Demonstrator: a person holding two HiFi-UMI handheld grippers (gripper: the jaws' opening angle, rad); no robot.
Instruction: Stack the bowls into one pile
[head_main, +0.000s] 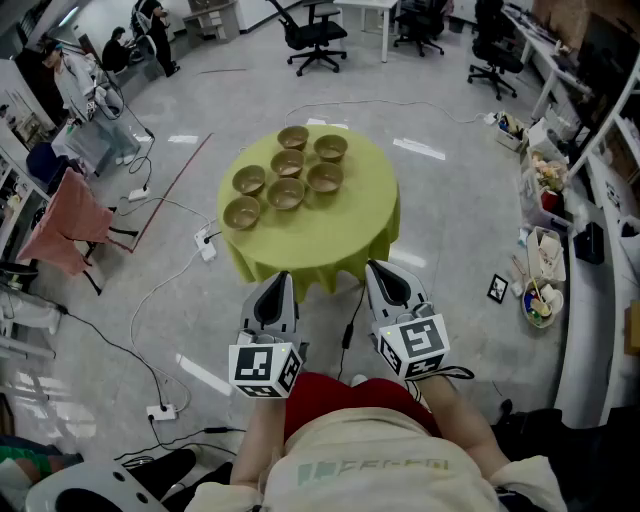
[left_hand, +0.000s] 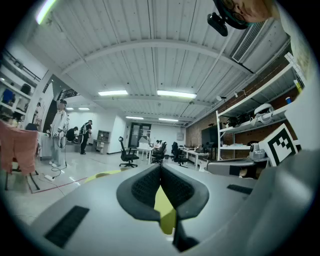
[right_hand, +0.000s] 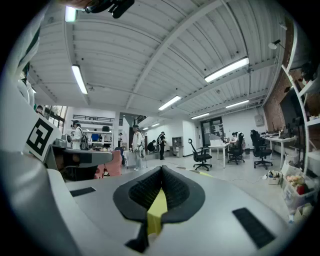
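Observation:
Several brown bowls stand singly, none stacked, on a round table with a yellow-green cloth (head_main: 310, 240) in the head view; the nearest bowl (head_main: 242, 212) is at the front left and the farthest bowl (head_main: 293, 136) at the back. My left gripper (head_main: 283, 278) and right gripper (head_main: 374, 269) hover side by side, short of the table's near edge, close to my body. Both are shut with nothing between the pads. In the left gripper view the left gripper (left_hand: 161, 168) shows its tips touching; in the right gripper view the right gripper (right_hand: 161, 171) stands the same. A strip of green cloth shows behind each.
Cables (head_main: 150, 300) and a power strip (head_main: 160, 411) lie on the floor left of the table. A chair draped in pink cloth (head_main: 65, 225) stands far left. Office chairs (head_main: 315, 40) are behind the table, cluttered shelving (head_main: 560, 200) to the right, people (head_main: 85, 80) far back left.

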